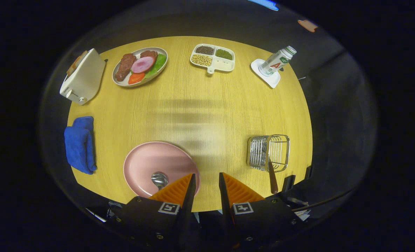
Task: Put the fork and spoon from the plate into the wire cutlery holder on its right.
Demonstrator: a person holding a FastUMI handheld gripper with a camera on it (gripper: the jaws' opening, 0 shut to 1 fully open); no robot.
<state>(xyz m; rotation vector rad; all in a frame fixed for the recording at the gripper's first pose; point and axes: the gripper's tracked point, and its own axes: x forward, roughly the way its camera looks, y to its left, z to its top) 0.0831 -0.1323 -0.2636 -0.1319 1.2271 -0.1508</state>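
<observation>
Pink plate (pixel 147 164), round, matte, shallow rim, sits just ahead of the claw's left finger. One spoon (pixel 159 179) lies in it: polished metal bowl showing, handle running back under the left finger and hidden there.

Wire cutlery holder (pixel 268 153) stands ahead and to the right of the right finger, well apart from the plate. Chromed wire, boxy, open top, thin vertical bars on its left half. A utensil with a dark wooden handle (pixel 272 180) already leans out of it toward the claw; its head is down among the wires, so I can't confirm, but I judge it to be the fork. If so, half done: fork in, spoon still to go.

Claw (pixel 207 182) holds nothing. Fingers stand a narrow gap apart, bare table (pixel 200 115) between them, ribbed wedge faces on top. It hangs above the near table edge, not touching plate or spoon.

Table: round, pale yellow wood grain, smooth.

Far beyond the fingers: cream toaster (pixel 83 77), oval dish of food (pixel 140 65), divided white tray of beans (pixel 213 57), plastic bottle (pixel 276 61) on a white coaster. Left of the plate, a folded blue cloth (pixel 79 144), nubby terry
</observation>
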